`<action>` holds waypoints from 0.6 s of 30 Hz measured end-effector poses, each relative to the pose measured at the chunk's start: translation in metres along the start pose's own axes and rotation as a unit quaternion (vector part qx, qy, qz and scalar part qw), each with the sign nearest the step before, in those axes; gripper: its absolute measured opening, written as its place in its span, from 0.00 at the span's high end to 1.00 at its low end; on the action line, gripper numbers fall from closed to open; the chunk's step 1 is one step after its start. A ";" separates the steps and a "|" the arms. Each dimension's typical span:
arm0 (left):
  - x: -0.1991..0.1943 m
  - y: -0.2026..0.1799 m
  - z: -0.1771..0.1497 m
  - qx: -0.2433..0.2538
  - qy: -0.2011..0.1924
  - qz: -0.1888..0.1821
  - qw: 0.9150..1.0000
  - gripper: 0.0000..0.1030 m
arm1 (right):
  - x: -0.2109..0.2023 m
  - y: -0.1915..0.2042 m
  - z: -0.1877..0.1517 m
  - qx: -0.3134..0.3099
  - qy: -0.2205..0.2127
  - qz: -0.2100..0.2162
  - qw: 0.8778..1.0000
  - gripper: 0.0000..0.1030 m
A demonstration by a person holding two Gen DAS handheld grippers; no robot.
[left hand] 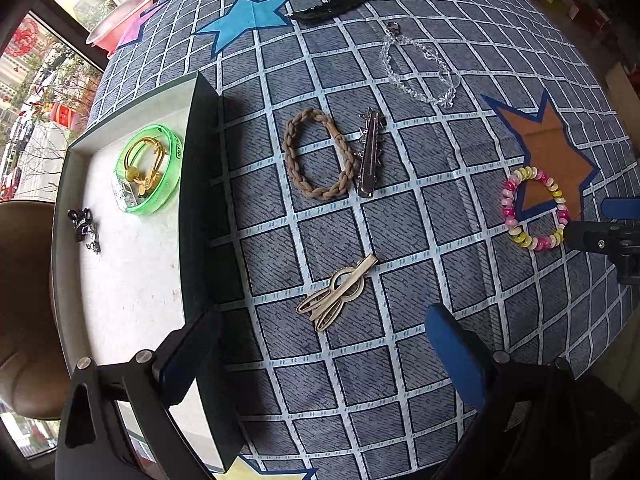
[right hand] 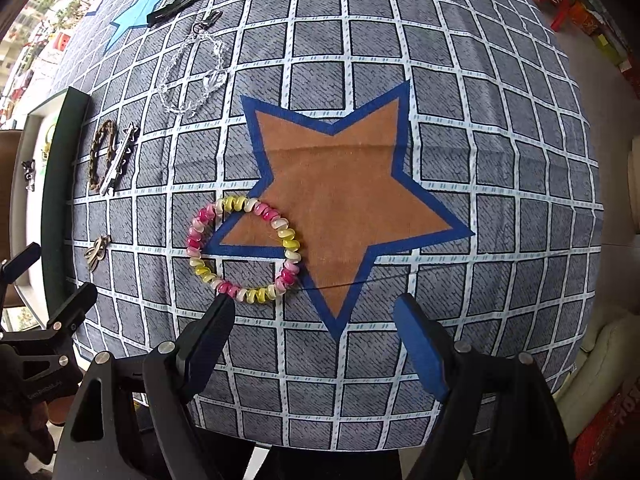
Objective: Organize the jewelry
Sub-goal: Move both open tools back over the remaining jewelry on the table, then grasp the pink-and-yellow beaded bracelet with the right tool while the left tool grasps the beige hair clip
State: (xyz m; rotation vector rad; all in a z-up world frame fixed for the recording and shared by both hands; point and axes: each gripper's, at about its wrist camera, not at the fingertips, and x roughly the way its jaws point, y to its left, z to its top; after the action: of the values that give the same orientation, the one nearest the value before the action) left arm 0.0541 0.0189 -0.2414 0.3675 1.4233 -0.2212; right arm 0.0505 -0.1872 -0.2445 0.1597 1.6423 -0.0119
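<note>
1. Left wrist view showed your left gripper (left hand: 324,344) pointing down at the grey checked tablecloth (left hand: 400,240), jaws spread wide and holding nothing.
2. Between those fingers, slightly farther off, lay the pale gold metal hair clip (left hand: 338,292), flat on the cloth.
3. To its left stood the dark-walled tray with a white floor (left hand: 196,208); inside it you had a green translucent bangle (left hand: 148,174) around a gold charm bracelet (left hand: 146,168), and a small dark trinket (left hand: 84,228) apart from them, nearer you.
4. Farther away lay the brown braided hair tie (left hand: 318,154), touching the silver metal barrette (left hand: 370,156) on its right; beyond those sat the clear bead bracelet (left hand: 420,68) and a black hair clip (left hand: 328,10).
5. Right wrist view showed your right gripper (right hand: 316,340) with jaws wide apart and empty, above the cloth.
6. Just beyond its left finger (right hand: 208,344) lay the pink, yellow and white spiral hair tie (right hand: 244,250), overlapping the left point of the brown star with a blue border (right hand: 340,200).
</note>
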 end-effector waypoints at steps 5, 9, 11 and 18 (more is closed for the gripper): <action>0.012 -0.004 0.002 0.000 0.007 0.005 1.000 0.00 | 0.011 -0.004 0.005 -0.010 0.001 -0.012 1.000 0.19; 0.020 -0.007 0.002 0.008 0.011 0.002 1.000 0.00 | 0.020 0.000 0.014 -0.022 0.000 -0.018 1.000 0.19; 0.024 -0.008 0.003 0.014 0.010 -0.003 1.000 0.00 | 0.022 0.004 0.018 -0.025 -0.002 -0.021 0.999 0.19; 0.025 -0.005 0.005 -0.002 0.011 -0.022 1.000 0.00 | 0.029 0.035 0.033 -0.050 -0.008 -0.051 0.997 0.19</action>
State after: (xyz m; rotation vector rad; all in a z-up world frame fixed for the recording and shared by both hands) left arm 0.0607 0.0137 -0.2663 0.3360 1.4533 -0.2509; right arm 0.0854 -0.1528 -0.2727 -0.0006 1.6307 -0.0097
